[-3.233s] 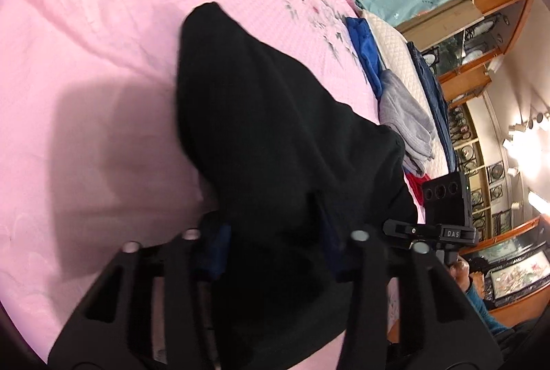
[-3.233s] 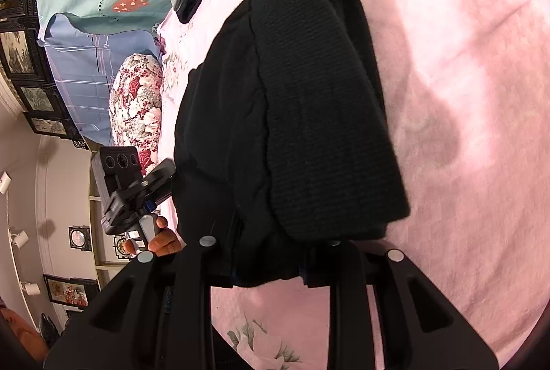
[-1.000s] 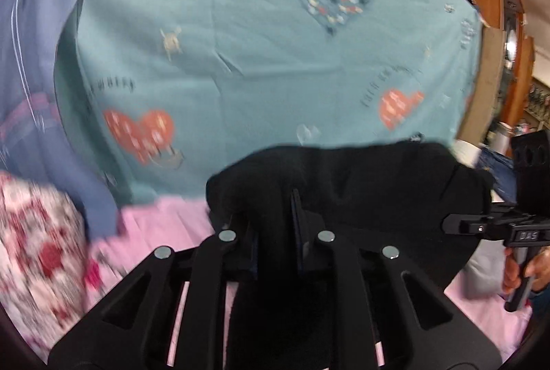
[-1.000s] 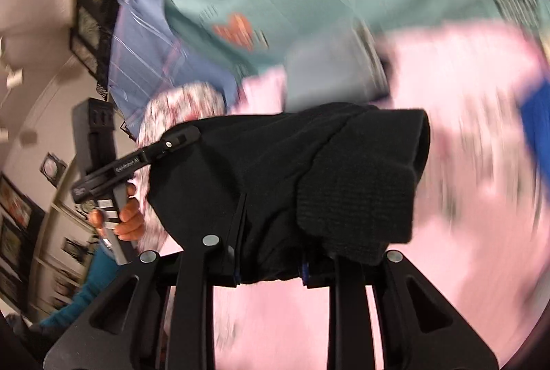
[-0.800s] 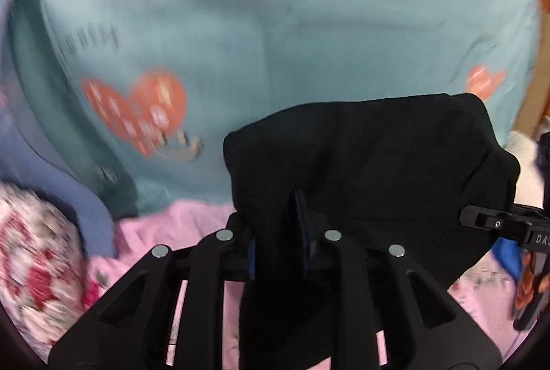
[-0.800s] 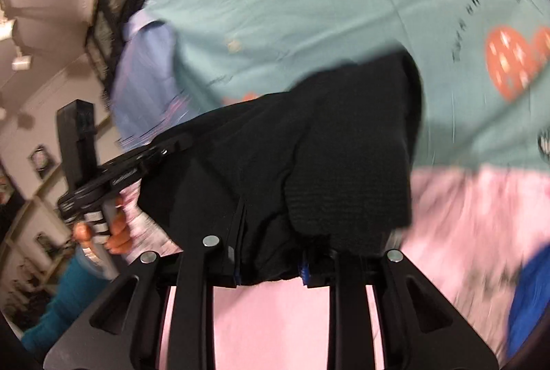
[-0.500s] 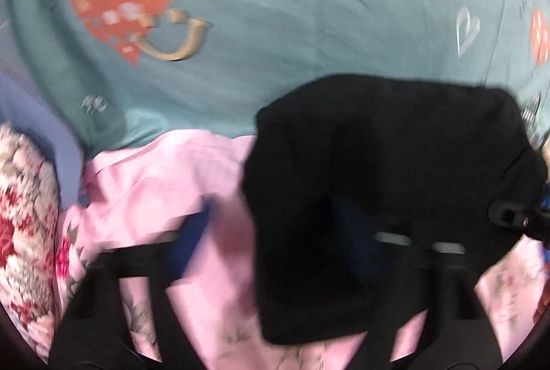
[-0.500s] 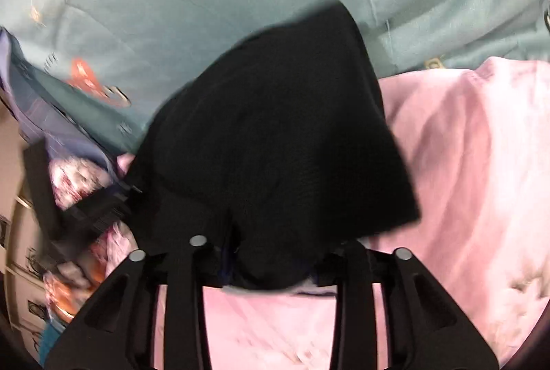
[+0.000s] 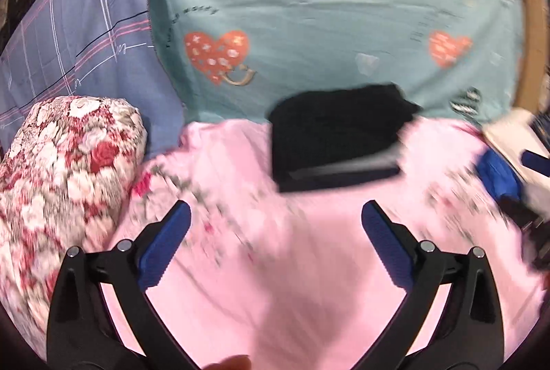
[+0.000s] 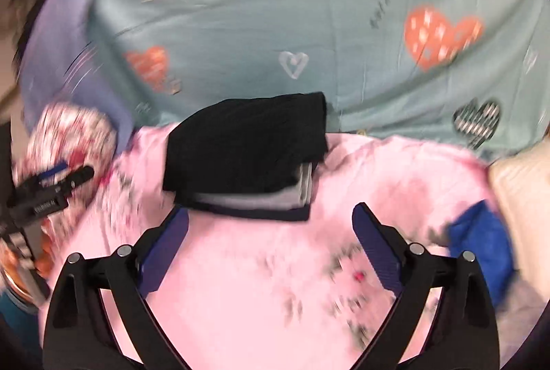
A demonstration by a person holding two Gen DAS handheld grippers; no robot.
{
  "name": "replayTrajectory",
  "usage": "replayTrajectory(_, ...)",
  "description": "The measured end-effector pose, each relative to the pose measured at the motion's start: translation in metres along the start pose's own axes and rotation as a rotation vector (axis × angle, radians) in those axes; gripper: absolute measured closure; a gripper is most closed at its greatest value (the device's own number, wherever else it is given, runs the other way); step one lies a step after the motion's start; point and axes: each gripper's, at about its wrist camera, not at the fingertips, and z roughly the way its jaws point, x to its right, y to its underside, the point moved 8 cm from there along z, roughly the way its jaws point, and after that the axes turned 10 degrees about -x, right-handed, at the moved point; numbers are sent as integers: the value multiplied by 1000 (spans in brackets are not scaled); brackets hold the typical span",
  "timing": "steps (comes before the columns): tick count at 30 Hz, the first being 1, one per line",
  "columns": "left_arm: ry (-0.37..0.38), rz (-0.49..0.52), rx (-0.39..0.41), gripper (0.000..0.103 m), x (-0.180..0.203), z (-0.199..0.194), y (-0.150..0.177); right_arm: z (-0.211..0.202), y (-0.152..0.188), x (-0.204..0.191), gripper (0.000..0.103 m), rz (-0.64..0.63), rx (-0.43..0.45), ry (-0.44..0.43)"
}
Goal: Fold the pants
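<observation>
The folded black pants point(image 9: 338, 126) lie on top of a small stack of folded clothes at the far edge of the pink bedspread point(image 9: 275, 284), against the teal heart-print cover. In the right wrist view the black pants point(image 10: 247, 146) rest on a grey folded garment point(image 10: 275, 196) and a dark one below it. My left gripper point(image 9: 275, 239) is open and empty, pulled back from the stack. My right gripper point(image 10: 270, 237) is open and empty, just short of the stack. The left gripper also shows at the left edge of the right wrist view point(image 10: 48, 191).
A teal heart-print cover point(image 9: 326, 9) rises behind the stack. A floral pillow point(image 9: 58, 170) and a blue plaid pillow point(image 9: 79, 26) lie at the left. A blue garment point(image 10: 481, 242) and a cream quilted piece point(image 10: 519, 184) lie at the right.
Both grippers carried the folded black pants to the far edge of the bed, set them on the stack, opened and drew back.
</observation>
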Motion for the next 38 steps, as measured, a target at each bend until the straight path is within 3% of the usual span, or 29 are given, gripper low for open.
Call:
replayTrajectory(3, -20, 2, 55, 2, 27, -20, 37, -28, 60, -33, 5, -141, 95, 82)
replayTrajectory(6, 57, -30, 52, 2, 46, -20, 59, -46, 109, -49, 1, -229, 190, 174)
replayTrajectory(9, 78, -41, 29, 2, 59, -9, 68, -51, 149, -56, 1, -193, 227, 223)
replayTrajectory(11, 40, -20, 18, 2, 63, 0, 74, -49, 164, -48, 1, -120, 203, 178)
replayTrajectory(14, 49, -42, 8, 2, 60, 13, 84, -49, 178, -42, 1, -26, 217, 133)
replayTrajectory(17, 65, -71, 2, 2, 53, 23, 89, -48, 182, -32, 1, 16, 255, 183)
replayTrajectory(28, 53, -129, -31, 6, 39, 32, 103, -47, 187, -43, 1, -21, 303, 191)
replayTrajectory(30, 44, -124, -30, 5, 40, 30, 102, -41, 189, -45, 1, -41, 284, 209)
replayTrajectory(33, -34, -101, -13, 2, 40, 28, 102, -35, 192, -46, 1, -61, 267, 230)
replayTrajectory(38, -24, -121, -22, 2, 38, 31, 102, -34, 194, -41, 1, -66, 261, 295)
